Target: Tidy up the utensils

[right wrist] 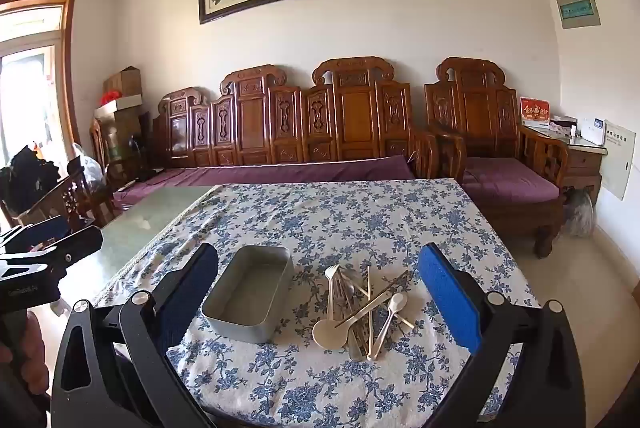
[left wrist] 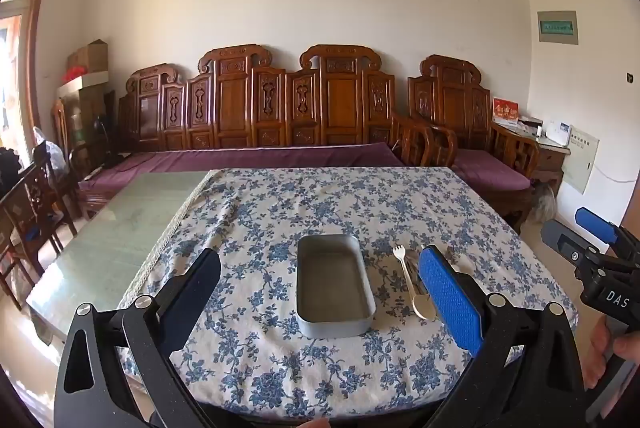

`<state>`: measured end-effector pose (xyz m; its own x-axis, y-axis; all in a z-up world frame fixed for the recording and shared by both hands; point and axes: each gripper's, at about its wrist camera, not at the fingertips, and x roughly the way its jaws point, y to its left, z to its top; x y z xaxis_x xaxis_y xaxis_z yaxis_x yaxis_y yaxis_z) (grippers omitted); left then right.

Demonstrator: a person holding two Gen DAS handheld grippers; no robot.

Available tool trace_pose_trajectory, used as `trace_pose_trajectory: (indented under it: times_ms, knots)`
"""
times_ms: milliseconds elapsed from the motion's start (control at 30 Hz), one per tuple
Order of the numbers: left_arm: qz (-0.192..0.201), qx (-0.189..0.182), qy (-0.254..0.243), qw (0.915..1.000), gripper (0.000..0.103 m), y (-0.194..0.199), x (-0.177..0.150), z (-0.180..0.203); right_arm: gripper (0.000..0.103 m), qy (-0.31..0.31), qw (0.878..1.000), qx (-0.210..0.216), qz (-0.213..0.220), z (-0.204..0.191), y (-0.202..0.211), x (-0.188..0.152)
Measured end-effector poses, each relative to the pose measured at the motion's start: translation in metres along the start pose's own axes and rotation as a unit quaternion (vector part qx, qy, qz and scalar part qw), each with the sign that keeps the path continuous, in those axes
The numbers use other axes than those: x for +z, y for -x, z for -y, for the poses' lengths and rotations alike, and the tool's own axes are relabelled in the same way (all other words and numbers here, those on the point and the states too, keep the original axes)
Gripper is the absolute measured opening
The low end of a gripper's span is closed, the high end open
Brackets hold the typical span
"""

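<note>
An empty grey metal tin (left wrist: pixel 332 284) (right wrist: pixel 250 298) lies on the blue-flowered tablecloth (left wrist: pixel 320 203). To its right lies a loose pile of utensils (right wrist: pixel 364 308): a cream fork (right wrist: pixel 331 288), cream spoons (right wrist: pixel 326 332), metal pieces and chopsticks. In the left wrist view only a fork and spoon (left wrist: pixel 412 284) show, partly behind my finger. My left gripper (left wrist: pixel 320 300) is open and empty, held above the tin. My right gripper (right wrist: pixel 316 300) is open and empty, held above the tin and pile.
The table's bare green glass top (left wrist: pixel 120 228) extends left of the cloth. A carved wooden sofa (left wrist: pixel 260 115) with purple cushions stands behind the table, wooden chairs (left wrist: pixel 24 216) at the left, and a side table (right wrist: pixel 580 151) at the right.
</note>
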<state>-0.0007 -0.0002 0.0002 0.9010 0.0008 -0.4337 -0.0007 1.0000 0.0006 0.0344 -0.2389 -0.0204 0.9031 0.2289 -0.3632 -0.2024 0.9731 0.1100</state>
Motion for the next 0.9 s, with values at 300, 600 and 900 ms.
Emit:
trace_pose_trajectory:
  times_ms: [300,600,900]
  knots:
    - [-0.003,-0.001,0.0,1.0,0.096,-0.0001,-0.0001,-0.0015,0.1,-0.001,1.0,0.001,0.001,0.0003,0.0002,0.0002]
    - [-0.001,0.001,-0.001,1.0,0.096,0.0013,0.0023,0.0,0.1,-0.001,1.0,0.001,0.001,0.0003,0.001,0.0012]
    - [0.001,0.0,0.0,1.0,0.096,0.0029,0.006,-0.0002,0.1,-0.001,1.0,0.001,0.002,0.0002,0.0011,0.001]
